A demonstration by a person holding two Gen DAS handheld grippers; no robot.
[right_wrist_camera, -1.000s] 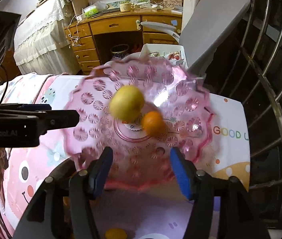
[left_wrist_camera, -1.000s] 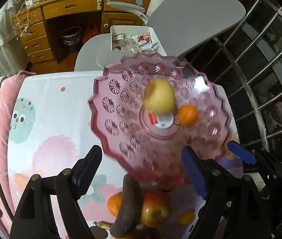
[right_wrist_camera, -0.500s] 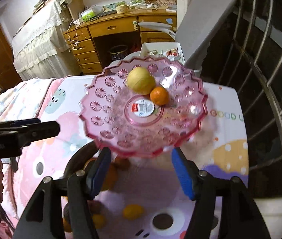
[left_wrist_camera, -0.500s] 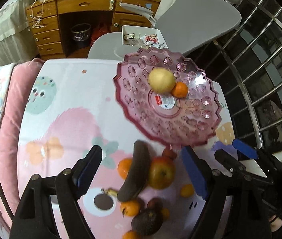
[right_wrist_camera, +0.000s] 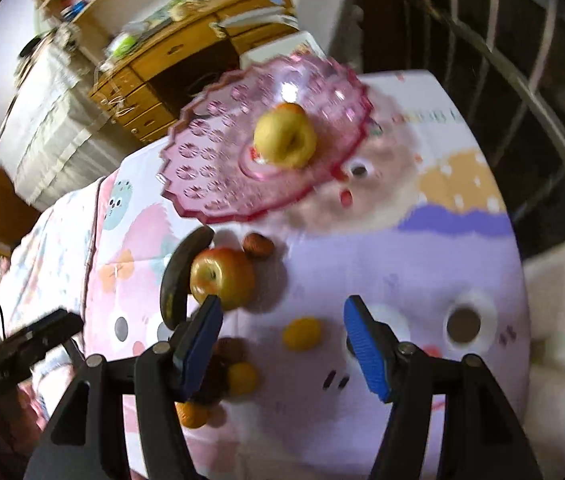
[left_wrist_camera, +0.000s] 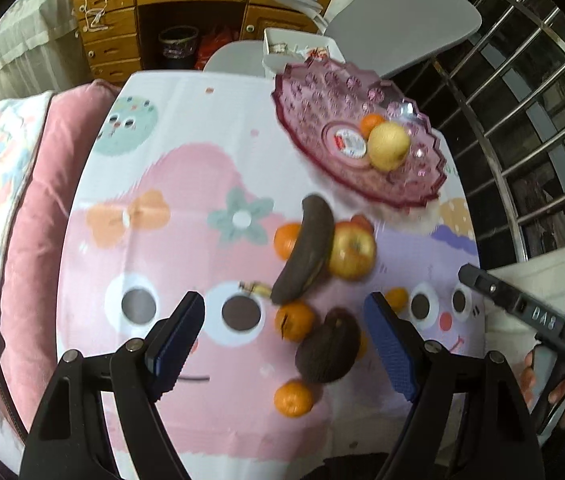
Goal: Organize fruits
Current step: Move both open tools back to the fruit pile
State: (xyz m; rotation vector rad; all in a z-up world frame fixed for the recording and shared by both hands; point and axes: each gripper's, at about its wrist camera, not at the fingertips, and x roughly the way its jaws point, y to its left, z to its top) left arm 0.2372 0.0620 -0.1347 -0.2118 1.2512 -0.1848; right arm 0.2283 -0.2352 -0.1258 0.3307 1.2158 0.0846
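Since a second ago both views have pulled back from the pink fruit dish (left_wrist_camera: 356,132): it filled the frames then, and now it stands at the far right of the table (left_wrist_camera: 186,128), with the loose fruit in front of it in sight. The yellow pear (left_wrist_camera: 388,146) and a small orange (left_wrist_camera: 371,123) have rolled to other spots in the dish, so two fruits are in and most are not. The left gripper (left_wrist_camera: 284,338) hangs with its jaws wide and empty above a wrinkled dark avocado (left_wrist_camera: 328,346) and glossy mandarins (left_wrist_camera: 294,320); the right gripper (right_wrist_camera: 282,338) is part open, empty, over a small yellow citrus (right_wrist_camera: 302,333). The dish is scalloped, moulded clear plastic, the blackened banana (left_wrist_camera: 308,250) curved and soft-looking, the apple (left_wrist_camera: 352,250) smooth; the cloth is matt with a cartoon print
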